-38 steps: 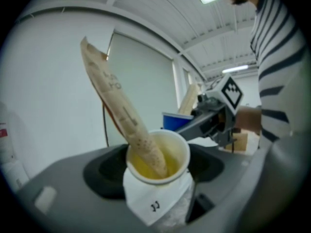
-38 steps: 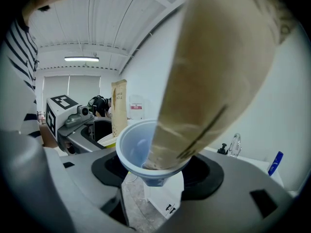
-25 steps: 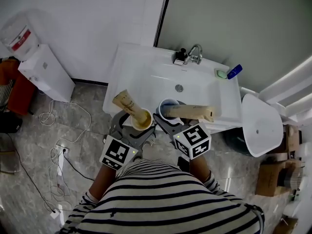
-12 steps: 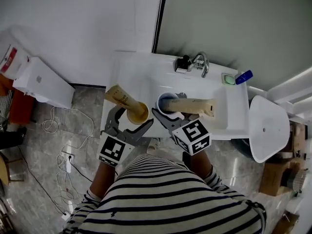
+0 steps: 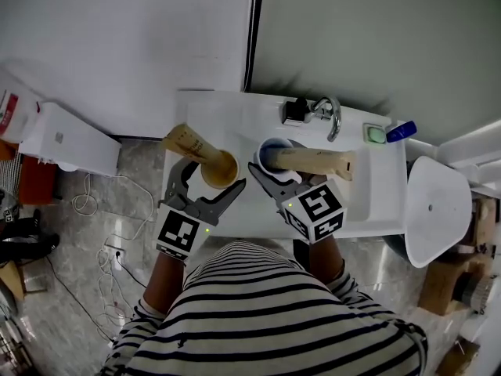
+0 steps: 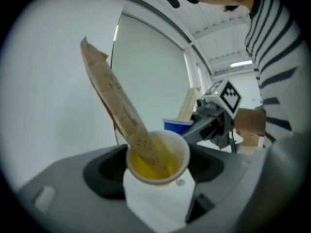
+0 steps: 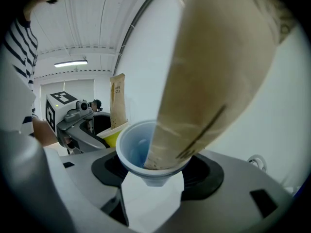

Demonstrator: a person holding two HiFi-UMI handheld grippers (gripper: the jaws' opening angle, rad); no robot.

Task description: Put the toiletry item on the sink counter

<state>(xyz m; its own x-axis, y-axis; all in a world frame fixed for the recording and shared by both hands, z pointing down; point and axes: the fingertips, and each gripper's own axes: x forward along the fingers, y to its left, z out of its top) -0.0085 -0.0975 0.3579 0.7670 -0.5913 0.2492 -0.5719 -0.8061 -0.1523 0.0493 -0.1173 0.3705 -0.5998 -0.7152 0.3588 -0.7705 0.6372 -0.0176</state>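
Two cups w/ tubes mid-carry: L gripper (image 5: 207, 188) fingers pinch yellow cup (image 5: 219, 169), R gripper (image 5: 275, 177) fingers pinch blue cup (image 5: 272, 153), both over bench (image 5: 186, 120) front edge; nxt lower, release.

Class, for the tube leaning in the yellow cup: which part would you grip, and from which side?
Probably the free upper half of the tube, above the rim of the yellow cup. Approach from the head view's left, where it leans out, and close across its flattened faces.
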